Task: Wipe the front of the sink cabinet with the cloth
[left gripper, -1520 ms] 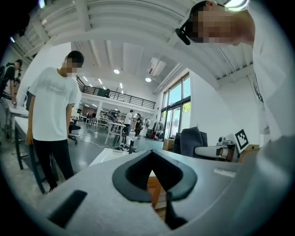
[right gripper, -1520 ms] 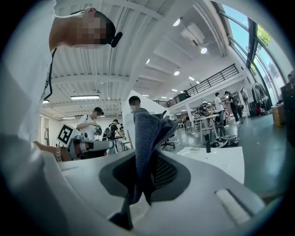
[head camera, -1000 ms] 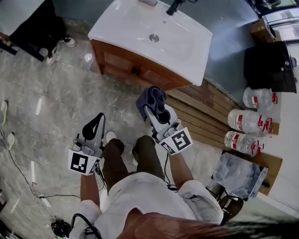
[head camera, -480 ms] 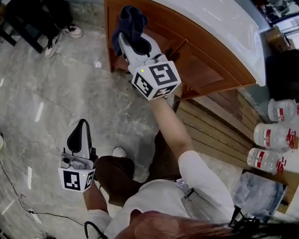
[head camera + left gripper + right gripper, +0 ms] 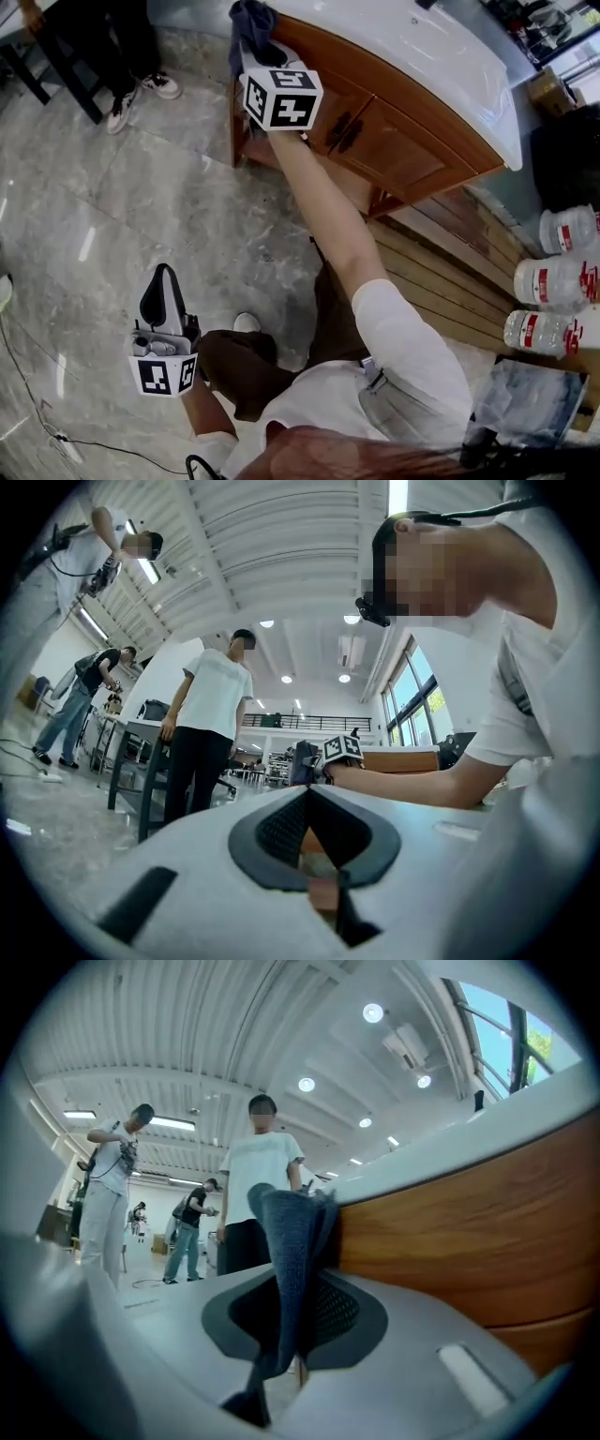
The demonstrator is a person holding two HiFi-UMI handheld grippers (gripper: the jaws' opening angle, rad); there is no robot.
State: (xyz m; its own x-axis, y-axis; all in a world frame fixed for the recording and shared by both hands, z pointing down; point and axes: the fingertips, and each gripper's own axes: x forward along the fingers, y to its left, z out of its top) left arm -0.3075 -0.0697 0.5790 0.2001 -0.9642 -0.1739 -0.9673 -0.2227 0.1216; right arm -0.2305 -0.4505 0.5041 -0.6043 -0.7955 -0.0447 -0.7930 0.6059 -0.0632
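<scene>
My right tongs (image 5: 255, 47) clamped on dark blue cloth (image 5: 249, 19); cloth at upper end corner of brown wooden sink cabinet (image 5: 394, 141) front; my left tongs (image 5: 166, 281) together, empty, over grey marble floor (image 5: 141, 187).

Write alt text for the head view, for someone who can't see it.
Seen from above, a person's right gripper holds a dark blue cloth at the left end of the front of a wooden sink cabinet. The left gripper hangs shut and empty over the marble floor, and water bottles stand at the right.
</scene>
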